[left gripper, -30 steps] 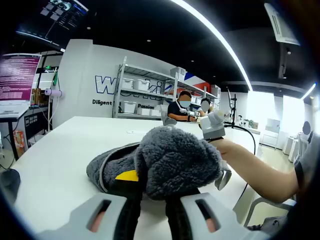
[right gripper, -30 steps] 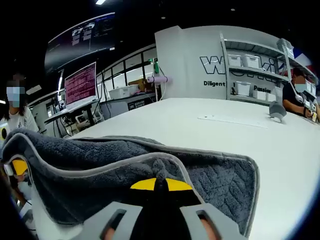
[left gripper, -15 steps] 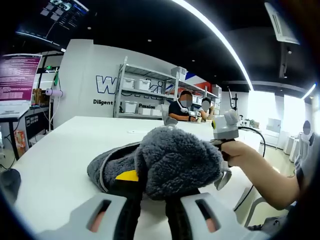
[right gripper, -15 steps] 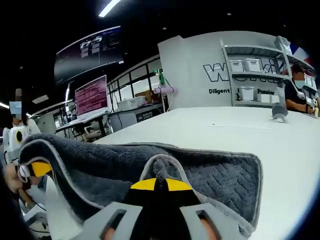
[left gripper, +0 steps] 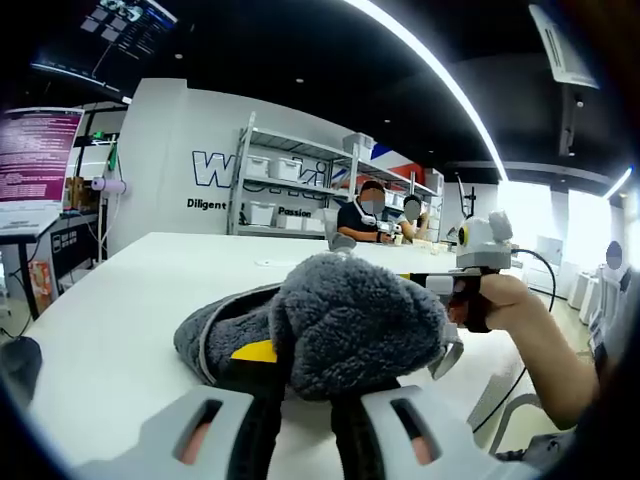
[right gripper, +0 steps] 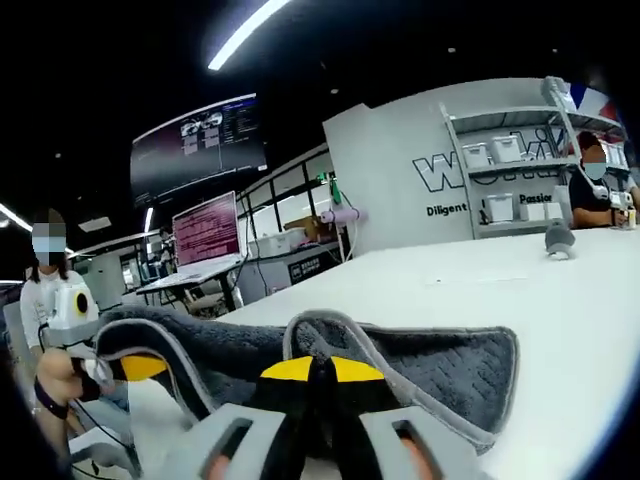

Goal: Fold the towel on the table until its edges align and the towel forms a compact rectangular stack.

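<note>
Two grippers hold one towel [left gripper: 330, 330] between them, and we start at the jaws. In the left gripper view, the left gripper [left gripper: 300, 395] has its jaws drawn together on a thick bunch of the grey pile, which bulges just above and ahead of them; a yellow pad shows at the pinch. In the right gripper view, the right gripper [right gripper: 318, 385] is likewise clamped, its yellow-tipped jaws meeting on a looped bit of the towel's pale-bound hem. Beyond those jaws the cloth stretches flat to the right across the white desk [right gripper: 560, 310], and to the left it rises toward the other gripper, whose yellow pad shows in the fabric.

Further out from the left jaws, to their right, we see the person's hand [left gripper: 490, 300] carrying the right gripper above the desk's edge. Shelving with bins stands well beyond, by the back wall.

We judge the fold to be mid-way: part of the towel is lifted, part lies on the desk. The risks from here are plain. The left hold is a wad, not a clean corner, so layers may drop unevenly and the edges will not align. The right hold is on a narrow hem loop; a sharp pull could slip it free. Unequal travel of the two hands would skew the fold.
</note>
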A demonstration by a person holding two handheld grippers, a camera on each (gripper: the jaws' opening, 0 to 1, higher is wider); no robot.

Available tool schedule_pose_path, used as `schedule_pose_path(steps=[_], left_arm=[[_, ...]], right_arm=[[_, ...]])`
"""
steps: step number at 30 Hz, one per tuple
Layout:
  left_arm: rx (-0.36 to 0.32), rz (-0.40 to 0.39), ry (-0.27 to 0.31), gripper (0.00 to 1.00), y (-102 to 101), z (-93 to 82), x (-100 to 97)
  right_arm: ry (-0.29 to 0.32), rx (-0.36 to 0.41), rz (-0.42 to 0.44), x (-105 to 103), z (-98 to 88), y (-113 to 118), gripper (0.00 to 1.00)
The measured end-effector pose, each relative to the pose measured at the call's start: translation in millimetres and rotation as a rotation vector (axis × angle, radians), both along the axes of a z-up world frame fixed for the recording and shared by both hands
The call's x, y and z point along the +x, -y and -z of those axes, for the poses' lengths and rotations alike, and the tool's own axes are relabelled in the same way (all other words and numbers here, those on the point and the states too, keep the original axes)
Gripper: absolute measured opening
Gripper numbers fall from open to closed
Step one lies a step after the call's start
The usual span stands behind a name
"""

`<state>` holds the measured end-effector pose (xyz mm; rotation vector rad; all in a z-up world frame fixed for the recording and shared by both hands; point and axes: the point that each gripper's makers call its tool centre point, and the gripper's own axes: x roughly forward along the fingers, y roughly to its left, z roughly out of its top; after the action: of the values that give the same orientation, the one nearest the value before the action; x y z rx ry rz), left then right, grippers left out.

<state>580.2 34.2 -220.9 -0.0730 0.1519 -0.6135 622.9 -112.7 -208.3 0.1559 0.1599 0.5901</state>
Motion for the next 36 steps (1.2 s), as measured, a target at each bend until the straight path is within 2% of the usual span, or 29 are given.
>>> schedule_pose_path(steps=[6,18,24,29,36], left_arm=[[0.002,0.001,0.000,0.18,1,-0.1,-0.2],[0.003,0.001,-0.002,0.18,0,-0.3,-0.3],[-0.001,0.001,-0.002,0.18,-1,-0.2,0.2],[-0.001,0.002,-0.003,0.18,-1,0.2,-0.2],[0.001,0.003,-0.002,0.18,0,-0.3,-0.4]], right_arm=[[0.067,0.017,-0.026,-14,-26.1,-9,0.05],[0.150,0.052,-0.082,-28,-59.4,-24,0.05],[0.175,0.041,-0.017,-26,-65.1,-4,0.05],[0.206,0.074,0.052,-25,-74.5,17,0.05],[0.235,0.083,0.117,-29,-79.4,33,0.05]])
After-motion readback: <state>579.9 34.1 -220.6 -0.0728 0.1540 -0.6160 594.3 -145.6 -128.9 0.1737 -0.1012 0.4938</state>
